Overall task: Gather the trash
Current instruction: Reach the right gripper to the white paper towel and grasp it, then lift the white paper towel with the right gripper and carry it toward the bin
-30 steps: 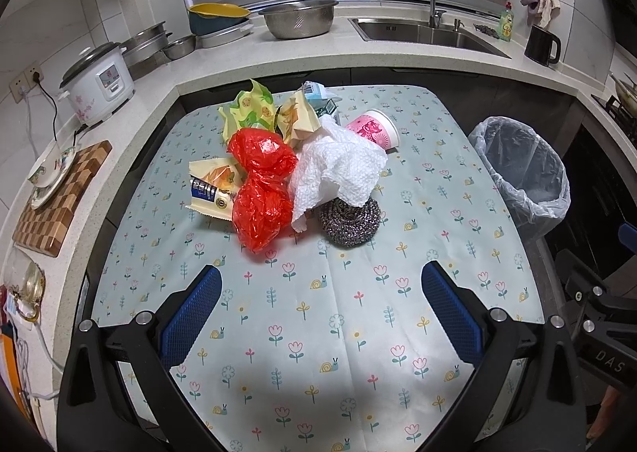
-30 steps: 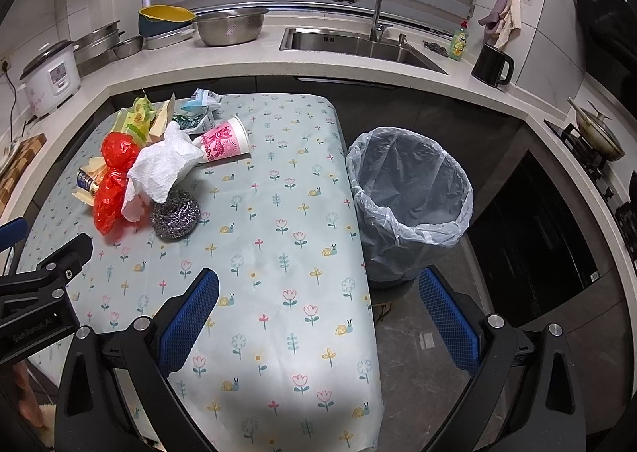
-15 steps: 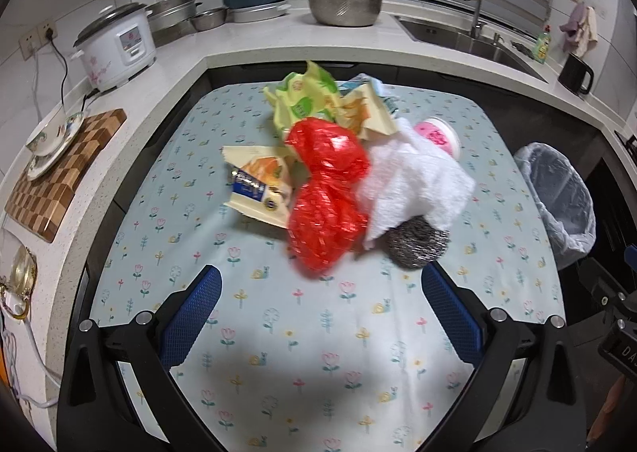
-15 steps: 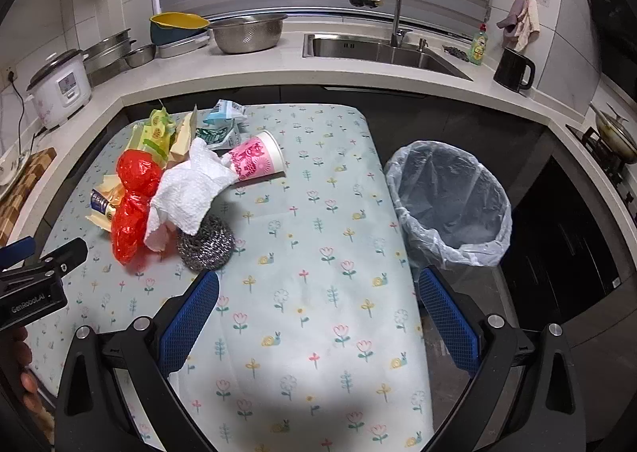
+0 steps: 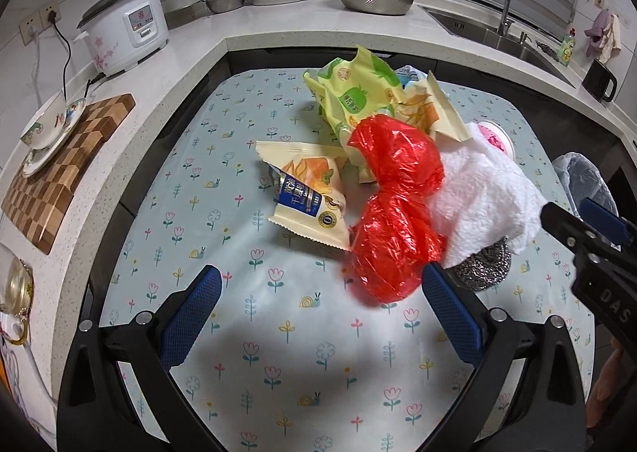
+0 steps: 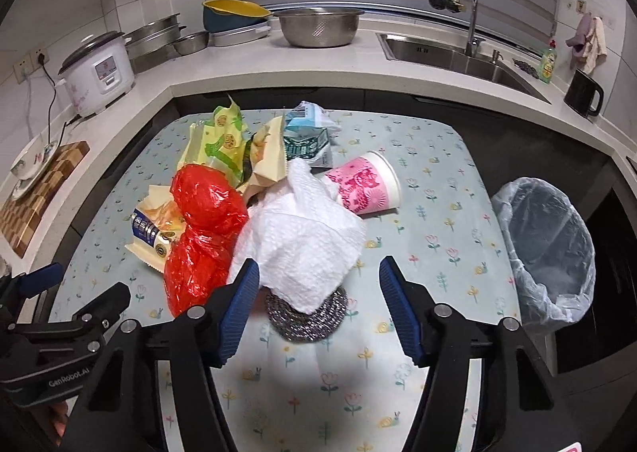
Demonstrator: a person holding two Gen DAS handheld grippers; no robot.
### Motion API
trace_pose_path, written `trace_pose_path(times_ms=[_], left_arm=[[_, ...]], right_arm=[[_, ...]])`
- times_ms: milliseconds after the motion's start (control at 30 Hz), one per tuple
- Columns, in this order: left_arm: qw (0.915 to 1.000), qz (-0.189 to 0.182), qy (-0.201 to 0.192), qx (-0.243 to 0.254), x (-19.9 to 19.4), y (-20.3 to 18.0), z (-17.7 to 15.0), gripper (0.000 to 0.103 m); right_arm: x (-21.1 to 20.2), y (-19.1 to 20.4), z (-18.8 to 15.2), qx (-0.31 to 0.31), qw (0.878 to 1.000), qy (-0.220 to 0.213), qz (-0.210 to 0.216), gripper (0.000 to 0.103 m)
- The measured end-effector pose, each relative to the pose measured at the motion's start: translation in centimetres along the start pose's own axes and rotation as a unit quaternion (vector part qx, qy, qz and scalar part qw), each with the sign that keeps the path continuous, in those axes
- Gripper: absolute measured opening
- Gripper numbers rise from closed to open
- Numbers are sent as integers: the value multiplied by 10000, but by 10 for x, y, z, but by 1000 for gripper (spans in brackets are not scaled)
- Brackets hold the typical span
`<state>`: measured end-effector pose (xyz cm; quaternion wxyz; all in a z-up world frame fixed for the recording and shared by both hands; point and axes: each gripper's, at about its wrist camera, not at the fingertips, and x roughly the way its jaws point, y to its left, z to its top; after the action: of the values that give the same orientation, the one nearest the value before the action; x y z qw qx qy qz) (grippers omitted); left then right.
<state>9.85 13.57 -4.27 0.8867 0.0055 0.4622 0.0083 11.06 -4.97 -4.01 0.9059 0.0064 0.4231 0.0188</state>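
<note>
The right gripper (image 6: pixel 318 292), jaws just narrowed and gripping nothing, straddles the scourer (image 6: pixel 306 316) under the paper towel (image 6: pixel 302 237). The left gripper (image 5: pixel 318 316) hangs wide and empty, with the red bag (image 5: pixel 394 209) at its 1 o'clock. The trash lies mid-tabletop (image 6: pixel 438 253), and the bin (image 6: pixel 549 253) stands at 3 o'clock.

The white paper towel (image 6: pixel 302 237) covers the top of the steel scourer (image 6: pixel 306 316), and the bin (image 5: pixel 585 181) is cut off behind the right gripper (image 5: pixel 597 225).

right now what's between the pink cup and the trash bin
Nothing: in the right wrist view only bare flowered tablecloth and the table's edge lie between the pink cup and the lined trash bin.
</note>
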Motion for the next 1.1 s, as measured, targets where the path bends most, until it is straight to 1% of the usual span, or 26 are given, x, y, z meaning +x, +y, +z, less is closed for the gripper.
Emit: trace_pose_path(times_ms=[167, 200, 233, 300, 400, 500, 567, 700, 900, 1033, 1100], left_arm=[[10000, -26, 78, -28, 12, 5, 3, 96], [9999, -40, 93, -27, 14, 6, 4, 96], [9999, -59, 105, -25, 16, 6, 5, 96], [9999, -101, 121, 4, 19, 4, 5, 96], [9998, -159, 122, 57, 23, 0, 8, 96], [9996, -240, 120, 116, 27, -5, 11, 96], [9994, -303, 128, 141, 29, -10, 13, 96], [9988, -418, 141, 208, 32, -18, 16, 96], [9976, -572, 191, 340, 38, -31, 16, 96], [9961, -761, 229, 391, 43, -43, 18, 96], [9954, -818, 263, 421, 48, -50, 19, 96]], right_arm=[[28, 12, 4, -45, 9997, 229, 44, 39], [34, 13, 4, -28, 9995, 292, 67, 31], [38, 12, 3, -1, 9994, 346, 89, 27], [38, 10, 4, 42, 9995, 285, 94, 21], [27, 3, 9, 121, 9998, 116, 134, 15], [9, -10, 16, 277, 9995, -121, 117, 12], [-4, -18, 22, 366, 9988, -311, 27, 11], [-20, -34, 32, 558, 9973, -483, -29, 9], [-37, -58, 33, 843, 9940, -671, -177, 7], [-36, -76, 28, 1017, 9928, -571, -284, 7], [-32, -84, 23, 1134, 9921, -482, -237, 7]])
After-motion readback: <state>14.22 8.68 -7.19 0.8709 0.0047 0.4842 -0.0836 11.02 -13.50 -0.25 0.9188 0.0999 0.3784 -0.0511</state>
